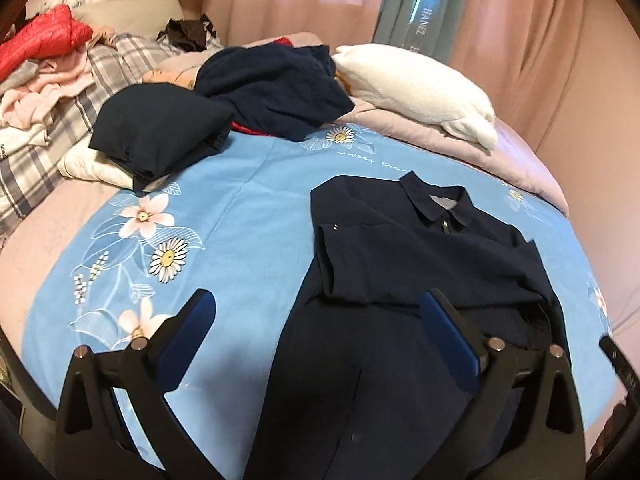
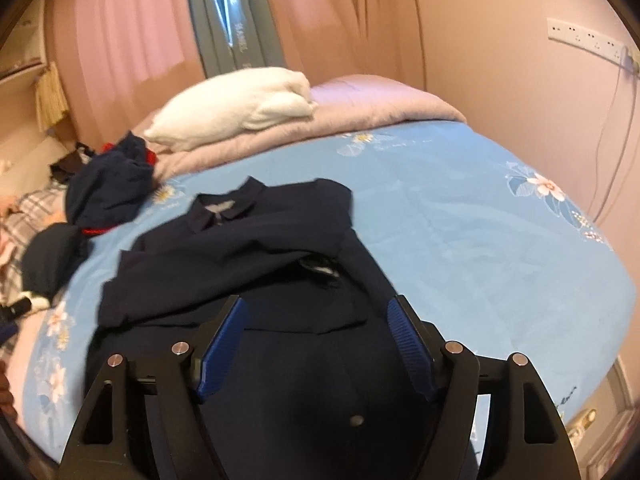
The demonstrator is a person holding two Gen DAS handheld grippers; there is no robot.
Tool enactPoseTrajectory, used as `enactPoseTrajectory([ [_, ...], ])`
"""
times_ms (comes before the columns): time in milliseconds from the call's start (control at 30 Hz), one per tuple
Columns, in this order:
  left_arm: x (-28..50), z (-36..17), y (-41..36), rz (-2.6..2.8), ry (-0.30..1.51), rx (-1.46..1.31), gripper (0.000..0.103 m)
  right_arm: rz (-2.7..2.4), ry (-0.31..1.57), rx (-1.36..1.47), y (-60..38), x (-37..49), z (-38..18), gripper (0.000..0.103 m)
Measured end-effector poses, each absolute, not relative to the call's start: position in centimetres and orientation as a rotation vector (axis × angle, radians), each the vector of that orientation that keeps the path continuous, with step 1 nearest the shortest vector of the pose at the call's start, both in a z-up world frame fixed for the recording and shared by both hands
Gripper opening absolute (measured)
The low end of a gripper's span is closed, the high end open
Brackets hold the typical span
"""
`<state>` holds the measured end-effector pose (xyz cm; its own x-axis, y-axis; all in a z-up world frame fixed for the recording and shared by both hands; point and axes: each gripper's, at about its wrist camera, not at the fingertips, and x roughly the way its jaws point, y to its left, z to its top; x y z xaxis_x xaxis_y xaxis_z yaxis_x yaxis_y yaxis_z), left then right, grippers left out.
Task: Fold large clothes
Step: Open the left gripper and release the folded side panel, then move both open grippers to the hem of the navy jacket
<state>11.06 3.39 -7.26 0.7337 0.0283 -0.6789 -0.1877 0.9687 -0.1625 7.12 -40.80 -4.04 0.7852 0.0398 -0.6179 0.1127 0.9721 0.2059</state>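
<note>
Clothes lie heaped at the left of the bed: a red jacket on pink and plaid bedding, then a folded dark garment and, just beside it, a crumpled navy pile. Moving right, we see the blue flowered sheet bare in the middle, and on it the task's piece — a navy collared shirt laid flat, collar toward the far side, both sleeves folded in across the chest, hem running toward us. Our left gripper hangs above it with jaws spread wide, nothing between the blue pads. Our right gripper hovers over the shirt's lower half, jaws apart too — no cloth caught in them. Farther right, a white pillow rests on a lilac quilt before pink curtains.
</note>
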Motion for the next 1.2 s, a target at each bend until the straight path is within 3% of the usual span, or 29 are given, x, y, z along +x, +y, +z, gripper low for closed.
enactPoseTrajectory([
  [67,9.5,-6.9,3.4,0.118,0.725,-0.211,0.103,-0.024,0.648,0.234,-40.5,6.6,-3.6,0.083],
  [233,5.8,-6.8,3.4,0.161,0.708,-0.14,0.103,-0.001,0.606,0.203,-39.4,5.4,-2.5,0.087],
  [367,3.5,-8.3,4.2,0.196,0.732,-0.178,0.103,0.032,0.574,0.201,-38.8,4.3,-1.8,0.096],
  [1200,-2.6,-16.2,3.5,0.05,0.904,-0.299,0.102,0.037,0.65,0.18,-39.4,-1.5,-5.7,0.097],
])
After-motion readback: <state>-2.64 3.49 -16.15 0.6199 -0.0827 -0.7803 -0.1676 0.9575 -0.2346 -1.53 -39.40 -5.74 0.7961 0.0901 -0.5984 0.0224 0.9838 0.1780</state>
